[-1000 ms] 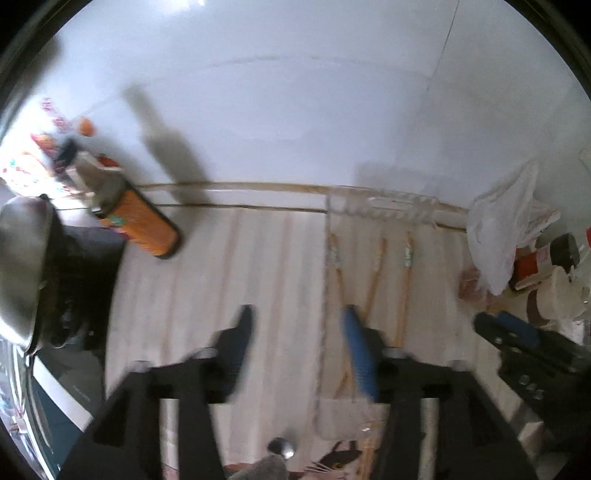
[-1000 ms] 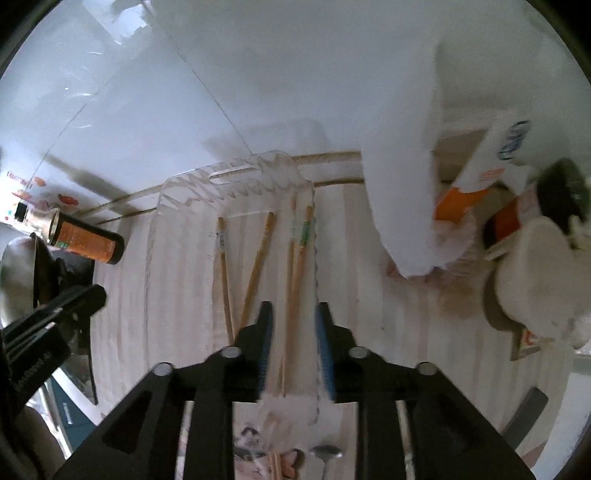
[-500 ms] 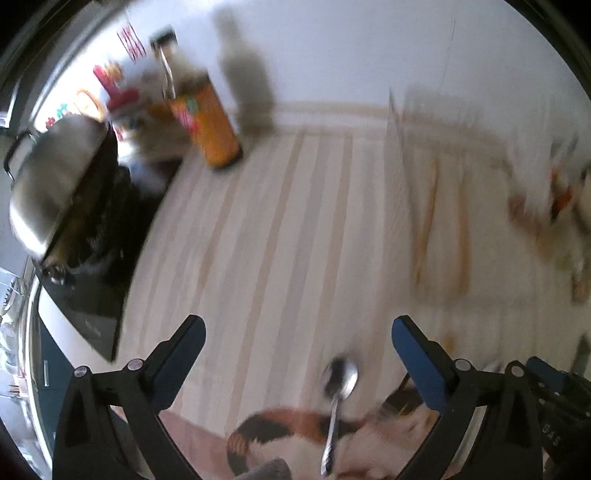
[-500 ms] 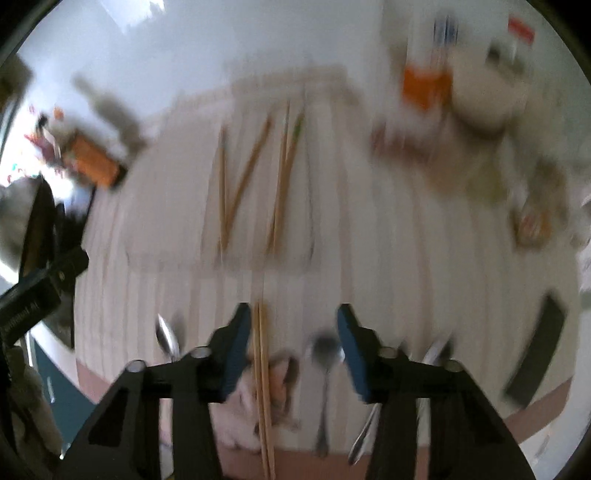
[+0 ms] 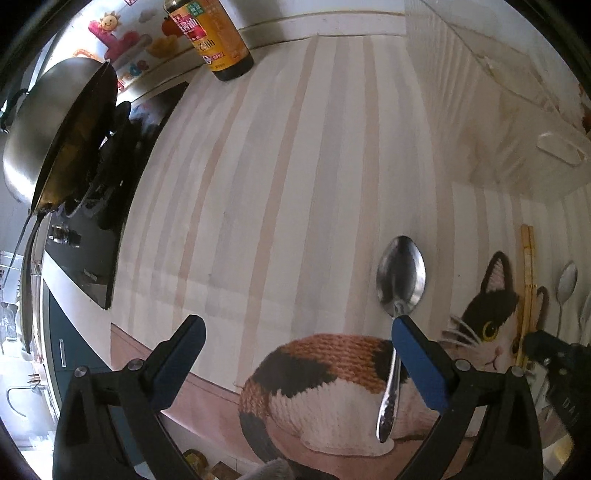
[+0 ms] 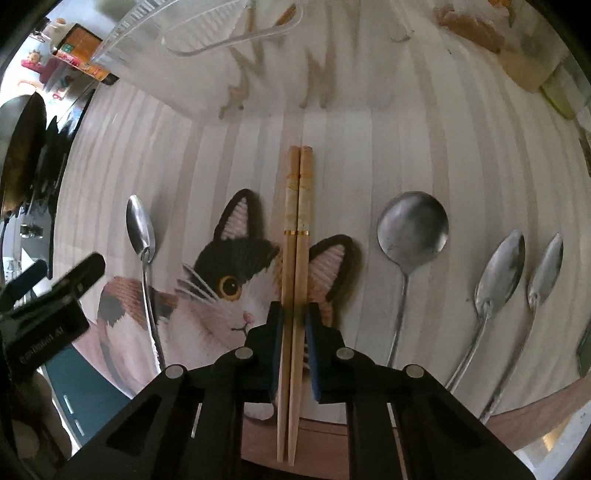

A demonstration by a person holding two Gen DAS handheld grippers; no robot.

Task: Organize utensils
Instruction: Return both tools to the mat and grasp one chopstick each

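Observation:
In the right wrist view my right gripper (image 6: 294, 314) is closed around a pair of wooden chopsticks (image 6: 295, 225) that lie on the cat-print mat (image 6: 221, 284). A round spoon (image 6: 412, 229) and two narrower spoons (image 6: 498, 273) lie to the right, another spoon (image 6: 142, 229) to the left. A clear plastic tray (image 6: 207, 40) holding several chopsticks stands beyond. In the left wrist view my left gripper (image 5: 295, 332) is wide open and empty over the mat's left end; its right finger (image 5: 413, 347) is beside a spoon (image 5: 400, 273). The chopsticks (image 5: 526, 280) show at right.
A wok (image 5: 55, 125) sits on a black stove (image 5: 85, 251) at the left, with a brown sauce bottle (image 5: 214, 33) behind it. The striped counter's front edge (image 5: 177, 373) runs just below the mat. Packets and containers (image 6: 524, 55) stand at the far right.
Both grippers dropped from the tray toward the mat at the counter's front. The left gripper opened wide near a spoon. The right gripper opened, then closed around the chopstick pair.

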